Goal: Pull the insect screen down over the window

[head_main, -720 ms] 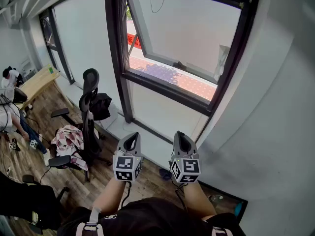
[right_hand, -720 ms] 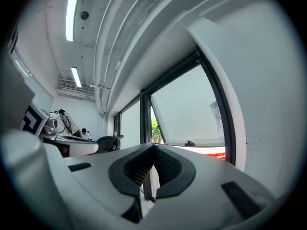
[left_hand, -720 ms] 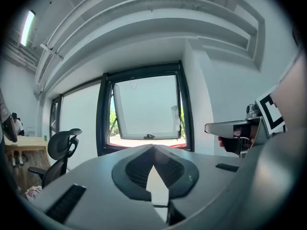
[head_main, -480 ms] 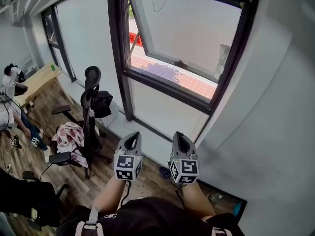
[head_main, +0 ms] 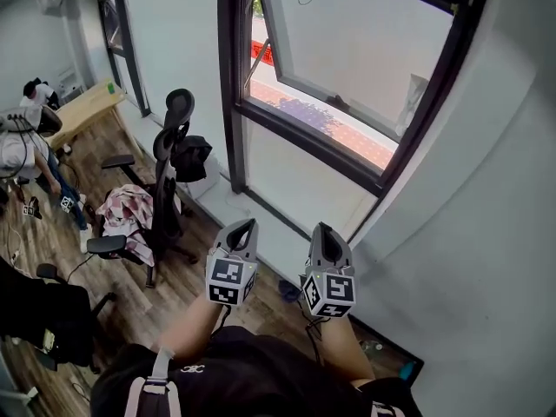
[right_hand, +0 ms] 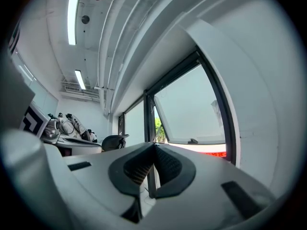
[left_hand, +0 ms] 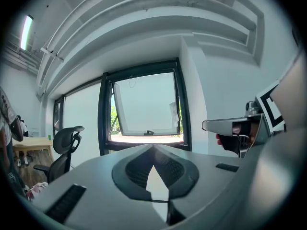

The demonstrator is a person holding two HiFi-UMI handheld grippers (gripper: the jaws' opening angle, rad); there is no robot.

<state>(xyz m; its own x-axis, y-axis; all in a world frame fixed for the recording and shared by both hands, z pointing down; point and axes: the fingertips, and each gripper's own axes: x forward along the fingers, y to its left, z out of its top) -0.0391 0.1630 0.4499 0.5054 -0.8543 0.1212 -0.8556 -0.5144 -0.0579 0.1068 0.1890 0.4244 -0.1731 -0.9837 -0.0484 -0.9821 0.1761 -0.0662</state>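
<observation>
Head view: left claw (head_main: 246, 227) and right claw (head_main: 321, 230) side by side below the window (head_main: 233, 102), tips raised toward it. The window and chair (head_main: 174, 159) sit further right in frame than before.
Left gripper view: jaws together, empty, facing the window.
Right gripper view: jaws together, empty.
The insect screen cannot be made out; the window top is cut off.

Black window frame (head_main: 233, 102), black office chair (head_main: 168, 168), grey left gripper (head_main: 245, 225) and right gripper (head_main: 321, 229) being marked with black-and-white squares

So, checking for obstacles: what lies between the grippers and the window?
Nothing: head view shows only bare white ledge between left gripper, right gripper and the window.
</observation>
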